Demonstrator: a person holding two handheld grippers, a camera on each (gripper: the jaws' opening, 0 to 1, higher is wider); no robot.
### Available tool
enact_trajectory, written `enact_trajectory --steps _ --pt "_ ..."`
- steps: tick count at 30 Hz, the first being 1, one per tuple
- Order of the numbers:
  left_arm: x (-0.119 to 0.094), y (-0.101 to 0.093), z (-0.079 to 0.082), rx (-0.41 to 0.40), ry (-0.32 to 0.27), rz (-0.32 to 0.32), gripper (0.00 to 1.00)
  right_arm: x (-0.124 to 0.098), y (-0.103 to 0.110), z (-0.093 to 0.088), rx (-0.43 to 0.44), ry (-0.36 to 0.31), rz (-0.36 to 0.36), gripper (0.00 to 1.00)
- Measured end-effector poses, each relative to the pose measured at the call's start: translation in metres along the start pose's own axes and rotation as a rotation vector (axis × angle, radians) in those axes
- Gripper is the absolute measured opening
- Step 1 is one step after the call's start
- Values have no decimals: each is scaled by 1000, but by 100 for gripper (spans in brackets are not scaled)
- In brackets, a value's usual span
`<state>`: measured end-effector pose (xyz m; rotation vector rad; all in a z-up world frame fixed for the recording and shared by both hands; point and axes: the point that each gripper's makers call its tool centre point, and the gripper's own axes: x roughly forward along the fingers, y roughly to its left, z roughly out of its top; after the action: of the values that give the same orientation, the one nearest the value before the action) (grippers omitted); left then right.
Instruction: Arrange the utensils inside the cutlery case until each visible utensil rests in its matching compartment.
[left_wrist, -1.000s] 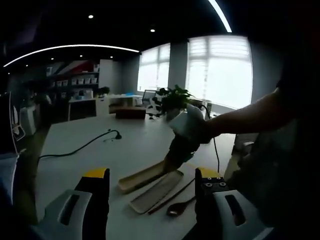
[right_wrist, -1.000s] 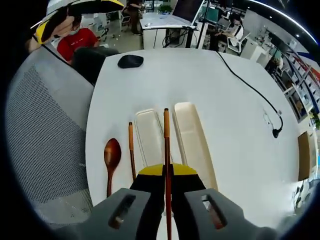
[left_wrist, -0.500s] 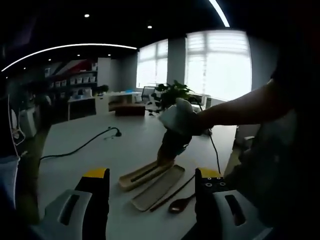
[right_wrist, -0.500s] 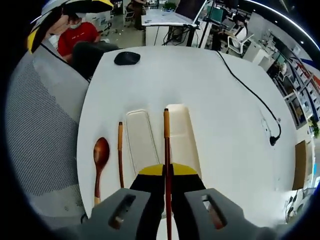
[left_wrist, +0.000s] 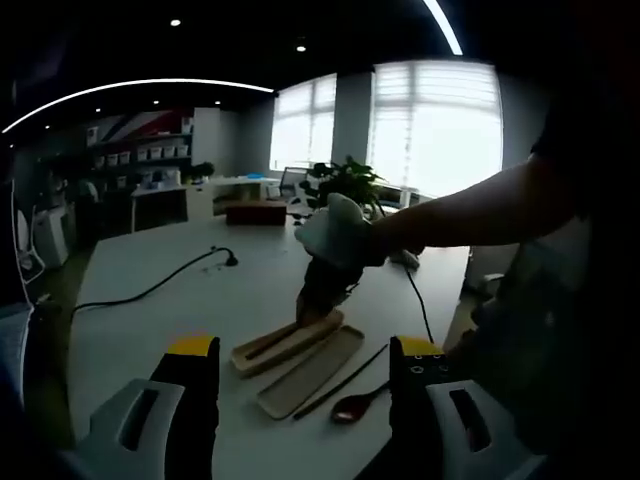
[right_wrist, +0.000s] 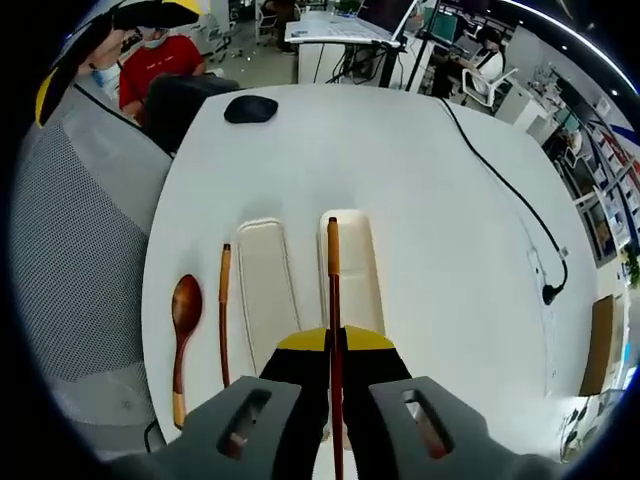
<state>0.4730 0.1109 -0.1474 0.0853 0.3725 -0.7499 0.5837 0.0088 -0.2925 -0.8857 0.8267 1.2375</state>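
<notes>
Table (right_wrist: 430, 230): white, smooth, rounded corners; fills mid-frame in right gripper view.
Case tray (right_wrist: 352, 270): cream, long, rounded; centre, just above jaws.
Lid (right_wrist: 264, 290): flat, same shape, left beside tray.
Right gripper (right_wrist: 336, 345): clenched on thin dark wood chopstick (right_wrist: 334, 290), tip over tray.
Left gripper (left_wrist: 303, 368): jaws apart, nothing between.
2nd chopstick (right_wrist: 224, 315): left of lid.
Spoon (right_wrist: 183, 325): wood, oval bowl, far left.

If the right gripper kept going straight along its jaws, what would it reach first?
Most likely the open case tray: the chopstick clamped in the right gripper points into it, its tip over the far end. The remaining height is unclear.
</notes>
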Motion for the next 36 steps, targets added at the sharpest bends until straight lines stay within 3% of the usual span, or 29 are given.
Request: enact_trajectory --steps 9,20,36 --pt "-1 3 -1 -67 -9 -4 70 10 -1 -1 -32 34 23 0" --pt "1 1 -5 -24 17 -1 69 21 0 -4 -45 53 49 0" --pt "2 3 -3 -34 9 4 69 38 -5 -8 -62 90 62 0"
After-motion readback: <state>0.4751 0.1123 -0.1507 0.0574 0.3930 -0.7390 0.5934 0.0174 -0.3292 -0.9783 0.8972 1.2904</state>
